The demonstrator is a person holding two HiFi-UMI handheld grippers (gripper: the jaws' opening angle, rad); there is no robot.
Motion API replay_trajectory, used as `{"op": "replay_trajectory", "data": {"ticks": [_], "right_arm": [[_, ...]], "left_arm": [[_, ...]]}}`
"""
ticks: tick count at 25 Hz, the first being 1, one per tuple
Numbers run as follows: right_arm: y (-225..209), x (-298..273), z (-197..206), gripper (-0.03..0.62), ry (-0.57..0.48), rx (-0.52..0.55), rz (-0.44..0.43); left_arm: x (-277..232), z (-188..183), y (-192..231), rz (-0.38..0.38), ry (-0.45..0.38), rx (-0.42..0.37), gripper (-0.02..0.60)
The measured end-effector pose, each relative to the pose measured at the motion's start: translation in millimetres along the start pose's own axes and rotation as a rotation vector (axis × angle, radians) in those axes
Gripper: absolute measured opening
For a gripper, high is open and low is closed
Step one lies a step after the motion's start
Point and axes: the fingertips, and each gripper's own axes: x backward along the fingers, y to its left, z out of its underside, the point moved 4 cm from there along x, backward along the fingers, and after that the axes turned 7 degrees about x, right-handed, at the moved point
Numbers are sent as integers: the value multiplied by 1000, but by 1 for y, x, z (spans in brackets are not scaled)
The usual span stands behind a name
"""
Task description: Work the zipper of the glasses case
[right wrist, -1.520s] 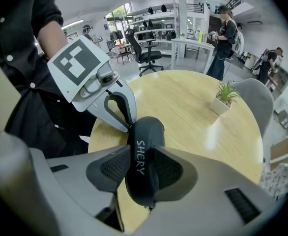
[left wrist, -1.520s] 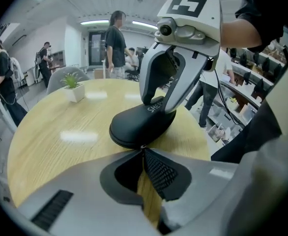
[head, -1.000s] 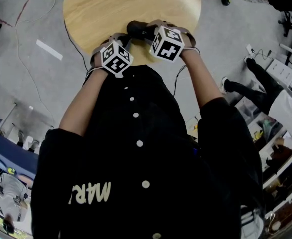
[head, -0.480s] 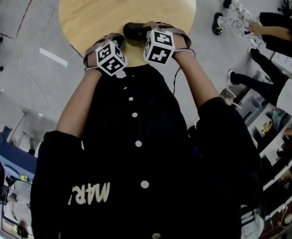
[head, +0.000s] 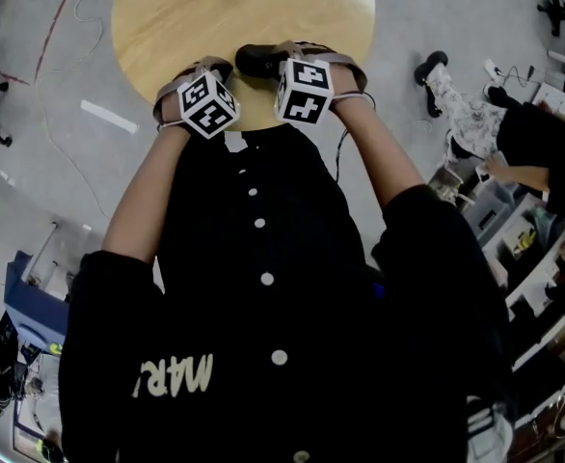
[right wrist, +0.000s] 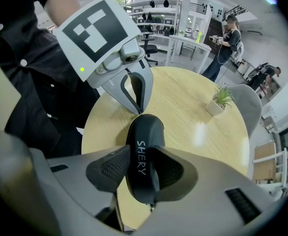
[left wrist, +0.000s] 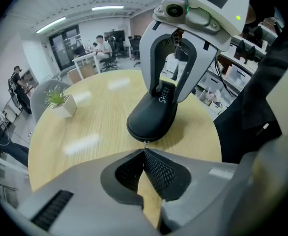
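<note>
Head view: I see the round wooden table [head: 176, 17] from above. The black glasses case [head: 258, 59] sits at the table's near edge, just in front of the person's body, with both grippers meeting over it.

Left gripper view: the left gripper [left wrist: 145, 154] has its jaws pressed together. Their tips pinch the small metal zipper pull [left wrist: 145, 143], which hangs from the rounded end of the case facing this camera.

Right gripper view: the right gripper [right wrist: 143, 168] stands wide, its two pads clamped on the long sides of the case, one on each side of the white lettering. The left gripper's closed tips touch the case's far end.

Background: a small potted plant [right wrist: 221, 100] stands on the far side of the table, well apart from the case.
</note>
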Motion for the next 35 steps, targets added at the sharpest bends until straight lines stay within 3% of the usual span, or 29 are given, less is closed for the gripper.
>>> {"op": "replay_trajectory", "data": {"ticks": [12,35], "right_arm": [[-5,-3,-1,158,-2,-2,7],[-2,-2,-1,161,2,9,19]], "left_arm": [[-7,-10,26,14,34,-43,5],[-18,-31,38,68,86,-243,6]]}}
